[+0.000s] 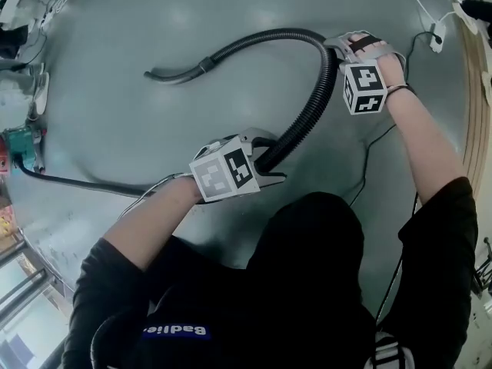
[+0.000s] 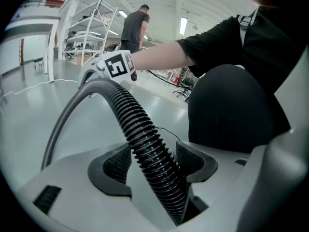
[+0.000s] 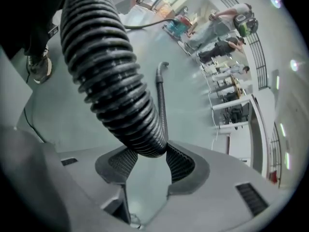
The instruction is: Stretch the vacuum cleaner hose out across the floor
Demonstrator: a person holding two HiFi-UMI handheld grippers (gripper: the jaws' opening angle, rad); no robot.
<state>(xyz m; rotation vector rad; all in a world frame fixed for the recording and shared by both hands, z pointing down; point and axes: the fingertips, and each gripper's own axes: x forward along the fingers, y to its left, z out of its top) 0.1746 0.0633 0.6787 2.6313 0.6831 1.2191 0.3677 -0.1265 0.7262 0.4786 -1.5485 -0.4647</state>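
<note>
Black ribbed hose (image 1: 311, 121) is being gripped at two places in the head view. The left tongs (image 1: 265, 164) are holding it close to the body, and the right tongs (image 1: 338, 48) are holding it further out, at the top of a bend. Beyond the right tongs the hose is curving back leftward, and its nozzle end (image 1: 173, 74) is lying on the floor (image 1: 115, 21).

Judgement: the stretching step is being worked and is not finished, since the hose is forming a hook rather than a line. The next move is judged to call for the two grips to be drawn apart and the bend lowered. The far end should be led away from the body so that the curl is taken out.

Left gripper view: the hose (image 2: 145, 139) is being pinched between both pads of the left tongs (image 2: 153, 164). It is rising in an arch toward the marker cube (image 2: 116, 65) on the other hand.

Right gripper view: the hose (image 3: 108, 76) is being clamped by the right tongs (image 3: 147, 159), with both pads pressed on its ribs. The nozzle end (image 3: 161, 88) is being seen on the floor beyond.

Surface and room: the floor is grey, smooth and glossy, and is judged to be easy sliding for the hose. A white plug (image 1: 437, 38) with thin cables is lying at the right and could be snagged. The room is an open hall, with shelving (image 2: 89, 28) and a standing person (image 2: 134, 25) far off.
</note>
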